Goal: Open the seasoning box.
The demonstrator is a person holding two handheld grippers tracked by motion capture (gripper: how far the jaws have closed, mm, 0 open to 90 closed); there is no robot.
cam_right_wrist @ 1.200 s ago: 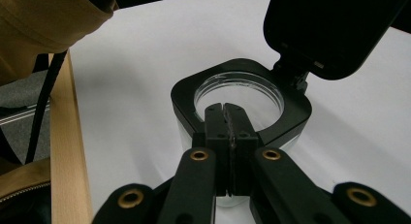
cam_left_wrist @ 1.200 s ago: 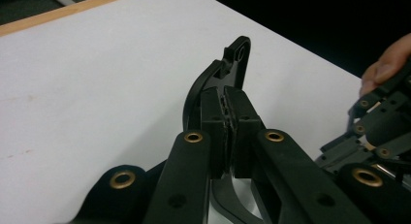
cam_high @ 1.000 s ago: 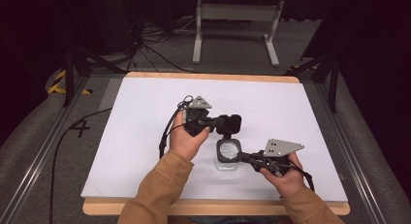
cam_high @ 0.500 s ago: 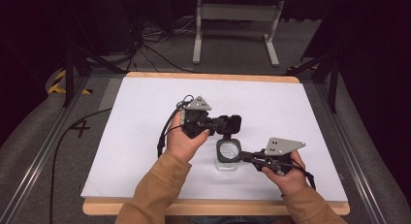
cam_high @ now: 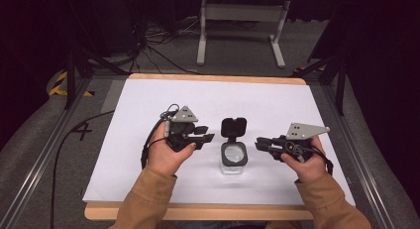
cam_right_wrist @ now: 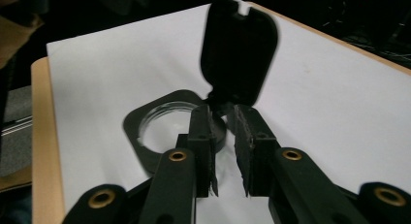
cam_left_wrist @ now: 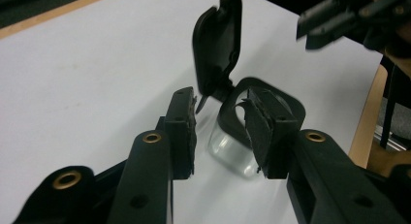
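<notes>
A small clear jar with a black collar stands upright at the middle of the white sheet, its black flip lid swung open and leaning back. My left gripper is just left of the jar and apart from it. Its jaws have just been opening, and nothing is pressed between them. In the left gripper view the jar and lid sit just beyond the left gripper. My right gripper is to the jar's right. Its jaws have also just been opening, with a narrow empty gap in the right gripper view, facing the lid.
The white sheet covers a wooden table whose front edge lies near the person's sleeves. A metal stand and cables are on the floor beyond the far edge. Rails run along both sides.
Both grippers have let go of the jar and drawn back from it, the left one leftward, the right one rightward. Their jaws have opened. The lid stays flipped open.
</notes>
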